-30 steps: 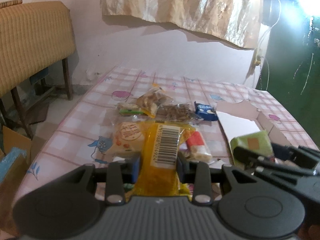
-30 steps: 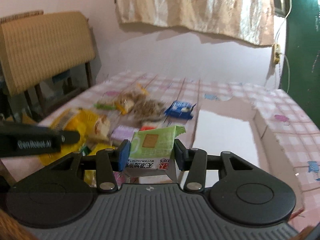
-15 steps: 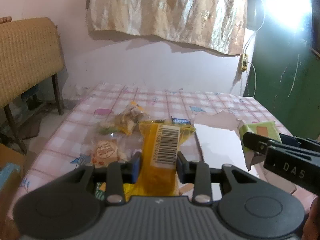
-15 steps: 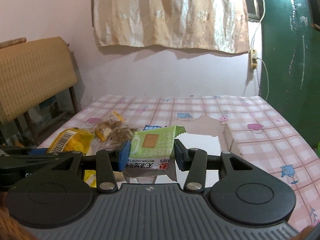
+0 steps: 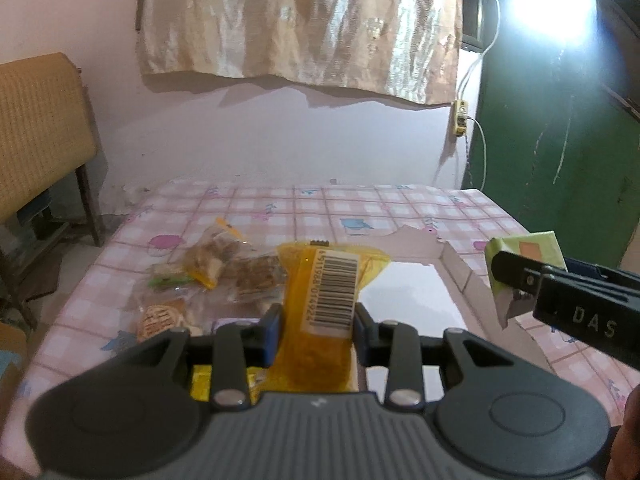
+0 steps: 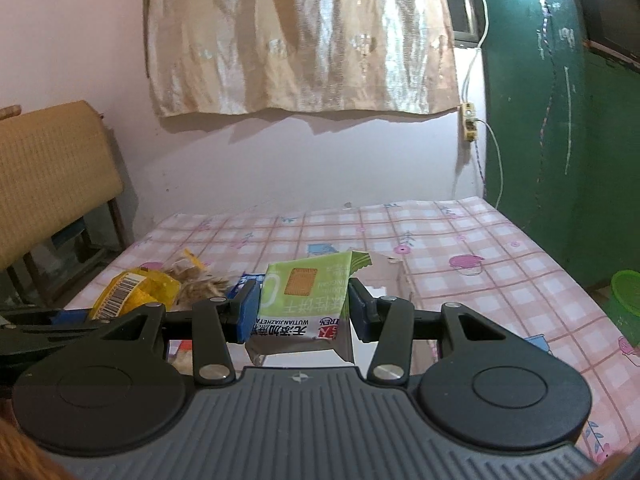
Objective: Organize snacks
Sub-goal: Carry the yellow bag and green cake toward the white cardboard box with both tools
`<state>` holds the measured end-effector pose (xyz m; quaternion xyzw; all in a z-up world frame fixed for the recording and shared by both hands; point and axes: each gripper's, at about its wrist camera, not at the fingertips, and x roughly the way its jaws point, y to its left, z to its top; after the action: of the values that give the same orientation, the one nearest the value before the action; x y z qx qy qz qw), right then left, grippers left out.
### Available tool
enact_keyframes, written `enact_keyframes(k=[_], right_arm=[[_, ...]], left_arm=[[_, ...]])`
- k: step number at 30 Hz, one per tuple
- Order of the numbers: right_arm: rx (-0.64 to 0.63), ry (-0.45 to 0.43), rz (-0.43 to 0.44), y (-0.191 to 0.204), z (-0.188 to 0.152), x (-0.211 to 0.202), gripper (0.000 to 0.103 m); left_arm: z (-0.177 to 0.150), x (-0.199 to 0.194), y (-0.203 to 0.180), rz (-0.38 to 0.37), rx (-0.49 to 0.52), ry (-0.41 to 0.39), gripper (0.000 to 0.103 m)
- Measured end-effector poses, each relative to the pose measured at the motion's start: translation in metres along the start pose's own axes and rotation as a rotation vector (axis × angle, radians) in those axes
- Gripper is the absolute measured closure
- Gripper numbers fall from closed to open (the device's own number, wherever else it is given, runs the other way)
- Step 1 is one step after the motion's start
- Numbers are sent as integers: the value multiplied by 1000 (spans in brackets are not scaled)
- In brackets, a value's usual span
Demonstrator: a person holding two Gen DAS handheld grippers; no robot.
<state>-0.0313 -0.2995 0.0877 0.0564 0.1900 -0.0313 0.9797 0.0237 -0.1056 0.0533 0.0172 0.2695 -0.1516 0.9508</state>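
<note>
My left gripper is shut on a yellow snack packet with a barcode label, held up above the table. My right gripper is shut on a green biscuit packet, also lifted; it shows at the right of the left wrist view. The yellow packet shows at the left of the right wrist view. A shallow open cardboard box with a white floor lies on the table below and between both grippers. Several loose snack packets lie left of the box.
The table has a pink checked cloth and meets a wall at the back. A wicker-backed bench stands left. A green door and a green tub are at the right.
Both grippers have risen and tilted up with their packets still held. The table and snack pile now sit lower and farther in both views.
</note>
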Motion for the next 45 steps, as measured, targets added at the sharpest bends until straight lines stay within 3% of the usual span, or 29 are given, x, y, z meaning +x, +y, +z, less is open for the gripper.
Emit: enact_keyframes(k=[21, 45], right_arm=[[58, 19, -73, -39, 1, 18, 46], [83, 115, -72, -81, 21, 124, 46]], left_arm=[[20, 35, -45, -68, 42, 13, 69], [44, 125, -72, -59, 47, 74, 69]])
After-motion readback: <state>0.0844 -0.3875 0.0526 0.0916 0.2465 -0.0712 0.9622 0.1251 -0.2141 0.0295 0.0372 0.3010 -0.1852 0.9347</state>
